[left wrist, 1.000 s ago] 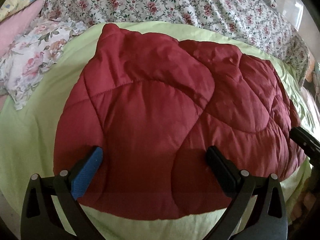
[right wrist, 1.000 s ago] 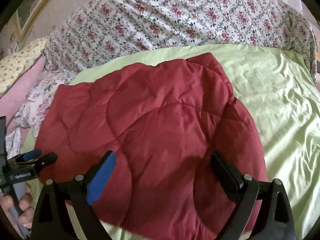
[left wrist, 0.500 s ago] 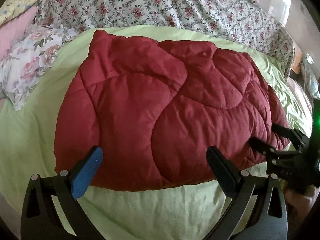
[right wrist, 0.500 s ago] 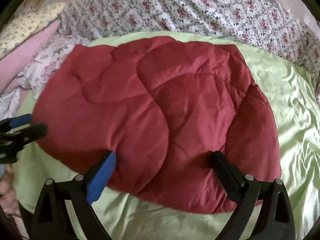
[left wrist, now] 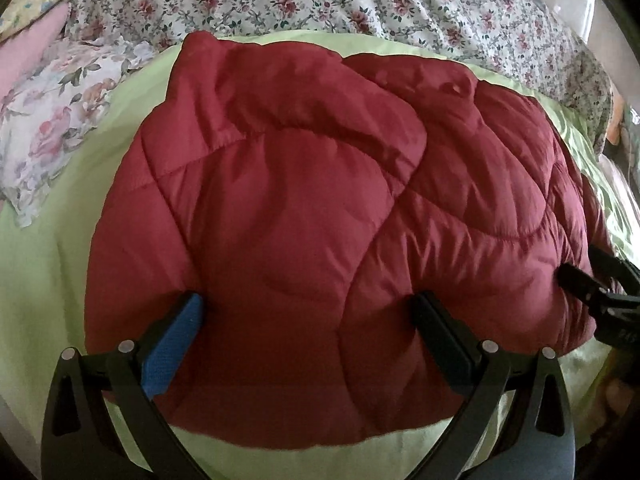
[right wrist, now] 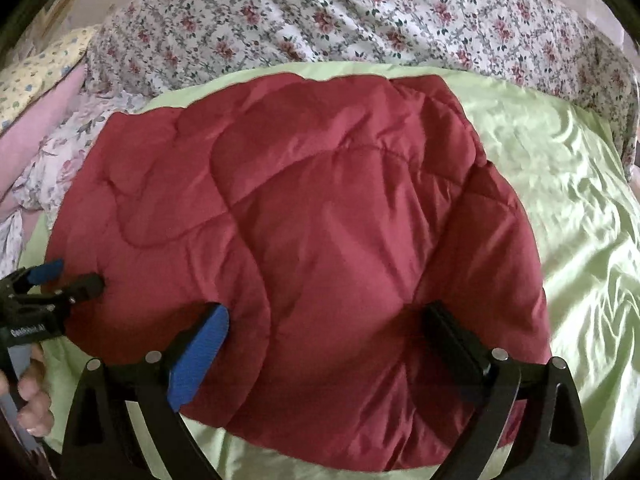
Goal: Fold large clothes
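Note:
A dark red quilted jacket (left wrist: 320, 200) lies folded in a thick bundle on a light green sheet (left wrist: 48, 280); it also shows in the right wrist view (right wrist: 320, 220). My left gripper (left wrist: 308, 312) is open, its fingers pressing down on the jacket's near left part. My right gripper (right wrist: 324, 324) is open, its fingers pressing on the jacket's near right part. The right gripper shows at the right edge of the left wrist view (left wrist: 592, 280). The left gripper shows at the left edge of the right wrist view (right wrist: 60, 276).
A floral bedspread (left wrist: 360, 0) runs along the back. A floral pillow (left wrist: 52, 112) and a pink pillow (left wrist: 24, 48) lie at the left. Green sheet (right wrist: 560, 180) stretches to the right of the jacket.
Both grippers pulled back from the jacket half a second ago and have now come forward again, so their open fingers rest on its near edge.

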A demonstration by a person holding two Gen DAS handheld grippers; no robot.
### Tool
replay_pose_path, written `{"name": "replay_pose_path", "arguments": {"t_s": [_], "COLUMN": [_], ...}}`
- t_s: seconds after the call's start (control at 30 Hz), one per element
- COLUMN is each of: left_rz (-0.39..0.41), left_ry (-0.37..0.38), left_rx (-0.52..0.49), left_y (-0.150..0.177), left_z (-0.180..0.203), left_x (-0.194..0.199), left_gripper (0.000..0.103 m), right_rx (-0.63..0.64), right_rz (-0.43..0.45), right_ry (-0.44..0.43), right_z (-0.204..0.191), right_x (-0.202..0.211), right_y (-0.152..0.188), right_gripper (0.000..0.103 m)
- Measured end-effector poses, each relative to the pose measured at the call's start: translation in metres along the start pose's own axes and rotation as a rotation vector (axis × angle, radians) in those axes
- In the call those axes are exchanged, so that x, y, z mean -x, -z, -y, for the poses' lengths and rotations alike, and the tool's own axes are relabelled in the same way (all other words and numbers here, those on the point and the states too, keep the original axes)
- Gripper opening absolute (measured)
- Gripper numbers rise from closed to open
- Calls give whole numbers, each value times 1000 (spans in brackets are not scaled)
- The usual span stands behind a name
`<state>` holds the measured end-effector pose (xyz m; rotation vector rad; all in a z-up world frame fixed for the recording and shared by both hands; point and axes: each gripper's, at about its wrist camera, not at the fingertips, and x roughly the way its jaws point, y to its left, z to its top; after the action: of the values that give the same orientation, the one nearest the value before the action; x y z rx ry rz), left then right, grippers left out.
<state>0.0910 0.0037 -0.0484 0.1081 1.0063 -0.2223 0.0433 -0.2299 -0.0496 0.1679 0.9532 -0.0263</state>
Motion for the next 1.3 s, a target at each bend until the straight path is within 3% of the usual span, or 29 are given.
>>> {"name": "replay_pose_path", "arguments": {"t_s": [0.27, 0.53, 0.93, 1.3], "left_rz": [6, 14, -7, -26], "left_ry": [-10, 13, 9, -90], "left_rx": [5, 19, -27, -93], "left_y": [-5, 8, 39, 61], "left_z": [1, -5, -3, 7], "left_x": [-3, 22, 47, 67], "left_gripper": [103, 103, 103, 103], "right_rx": [-20, -27, 29, 47], "right_rz": [10, 47, -10, -70], "right_ry": [4, -58, -120, -131], "right_z": [3, -3, -21, -30], "right_x": [-6, 30, 52, 66], "right_y": [-3, 9, 35, 53], "right_gripper": [103, 101, 102, 102]}}
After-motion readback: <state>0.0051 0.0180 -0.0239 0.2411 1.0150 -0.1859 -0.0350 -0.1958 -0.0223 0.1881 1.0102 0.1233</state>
